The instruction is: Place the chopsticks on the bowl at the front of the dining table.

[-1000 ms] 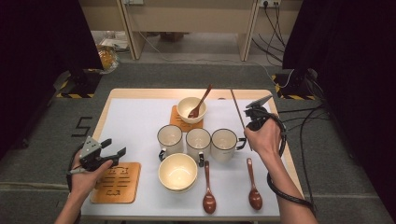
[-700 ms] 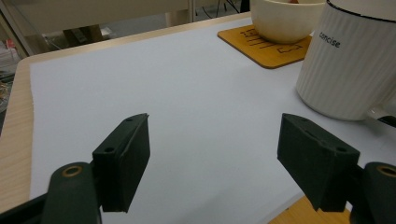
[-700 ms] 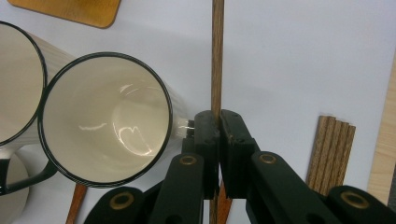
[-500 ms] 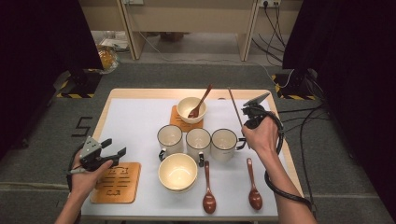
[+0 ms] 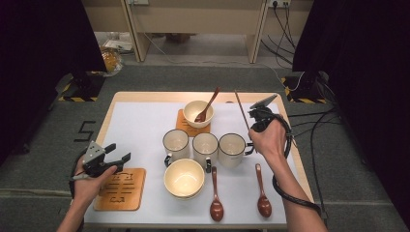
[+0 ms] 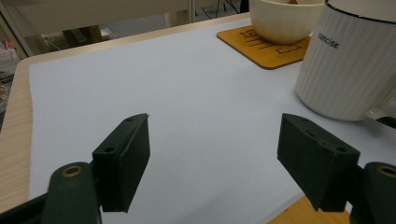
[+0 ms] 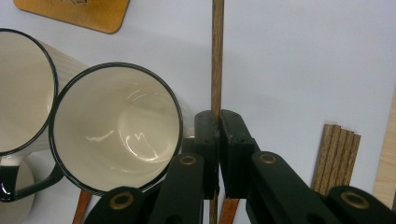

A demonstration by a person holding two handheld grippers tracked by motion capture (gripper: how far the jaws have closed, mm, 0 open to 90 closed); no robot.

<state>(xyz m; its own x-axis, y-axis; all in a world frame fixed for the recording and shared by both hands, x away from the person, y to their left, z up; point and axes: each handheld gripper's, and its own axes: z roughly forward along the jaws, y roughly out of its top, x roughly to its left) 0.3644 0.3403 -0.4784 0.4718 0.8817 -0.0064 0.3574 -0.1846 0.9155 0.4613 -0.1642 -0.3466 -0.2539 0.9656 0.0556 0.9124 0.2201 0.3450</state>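
Above the mugs, right gripper (image 5: 255, 115) jaws clamp 1 chopstick (image 5: 241, 110); left gripper (image 5: 114, 155) jaws apart.

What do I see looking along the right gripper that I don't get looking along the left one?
Right gripper view: the right gripper shut on a wooden stick, a mug seen from above, and a bundle of sticks lying on the mat.

Left gripper view: the left gripper with its fingers wide apart and nothing between them, a bowl, and a ribbed mug side printed "concise".

Both: the white mat, white mugs and a wooden coaster.
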